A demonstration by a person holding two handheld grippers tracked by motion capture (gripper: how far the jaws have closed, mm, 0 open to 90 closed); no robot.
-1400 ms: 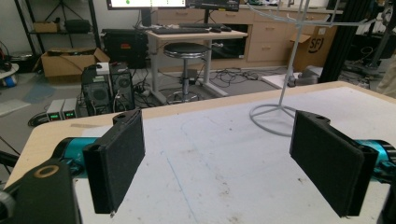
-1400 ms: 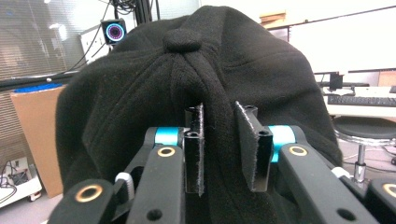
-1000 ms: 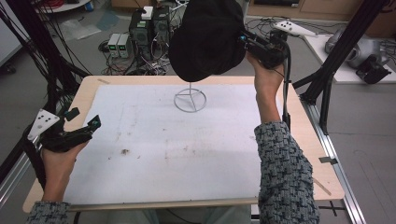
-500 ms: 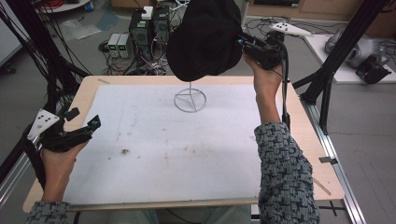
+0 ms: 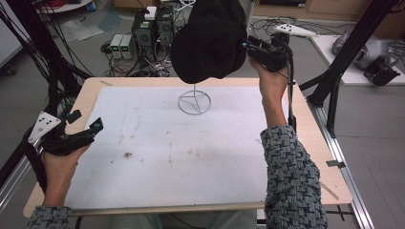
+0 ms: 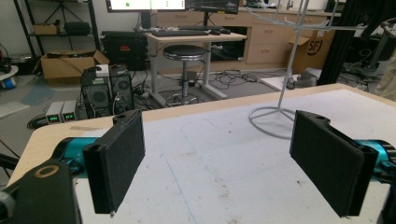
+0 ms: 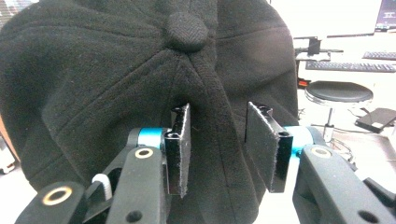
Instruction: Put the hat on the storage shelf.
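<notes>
Work in hand: putting a black cap on a wire stand, or taking it off from there. I cannot decide which of the two.
Cap, place: up in the air above the far middle of the table, directly over the stand. Its lower edge hides the top of the stand's rod, so it may be hanging on it.
Right gripper: lifted high at the right side of the cap, with its tips against the cloth.
Right gripper, state: in the right gripper view the two jaws stand some way apart around a seam of the cap, below the top button. Cloth lies between the jaws, but whether they press it or only frame it, I cannot tell.
Left gripper: low at the left edge of the table, well apart from the cap.
Left gripper, state: released, jaws wide apart with nothing between them. In the left gripper view only the bare table and the foot of the stand appear beyond them.
Change in the last second: almost none. The cap and the right hand are in nearly the same place as one second ago, and the left hand has not moved.
Meaning: my judgement is that the cap is at the stand and this is a pause at the moment of hand-over. The next move would depend on the right jaws.
</notes>
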